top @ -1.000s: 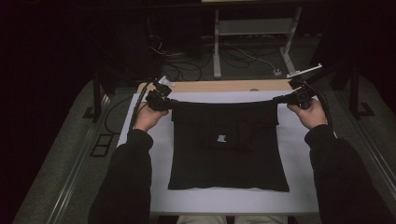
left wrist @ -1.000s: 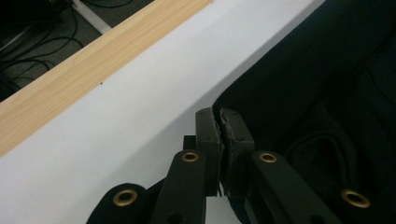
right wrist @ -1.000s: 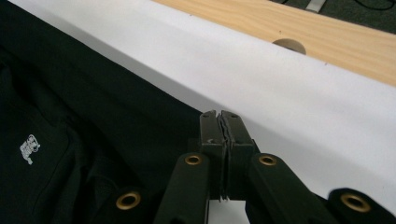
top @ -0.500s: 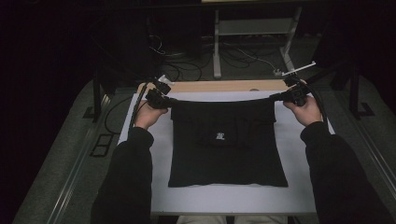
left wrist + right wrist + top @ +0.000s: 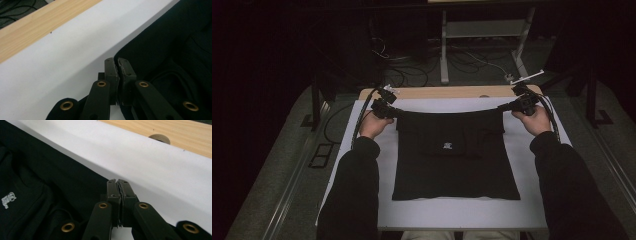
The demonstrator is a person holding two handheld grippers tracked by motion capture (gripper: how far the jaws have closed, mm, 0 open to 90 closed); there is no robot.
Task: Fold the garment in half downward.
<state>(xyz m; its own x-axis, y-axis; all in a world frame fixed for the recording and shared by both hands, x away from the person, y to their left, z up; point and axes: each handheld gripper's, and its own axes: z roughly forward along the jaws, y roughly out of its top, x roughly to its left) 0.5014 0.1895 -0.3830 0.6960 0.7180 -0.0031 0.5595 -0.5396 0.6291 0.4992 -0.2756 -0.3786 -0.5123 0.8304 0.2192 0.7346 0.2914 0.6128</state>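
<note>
Black garment (image 5: 456, 155) flat on white table cover (image 5: 532, 210), far corners pinched in clamped left gripper (image 5: 384, 107) and right gripper (image 5: 523, 104), wooden table edge (image 5: 447, 92) just beyond, cables (image 5: 412, 70) on floor behind.

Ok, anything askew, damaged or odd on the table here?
Nothing stands out. The black garment lies flat and roughly square on the white sheet, and the left gripper and right gripper pinch its two far corners, the edge between them sagging slightly.

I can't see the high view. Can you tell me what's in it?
Two hands hold the left gripper and the right gripper, each pinching a far corner of a black garment spread on a white table.
</note>
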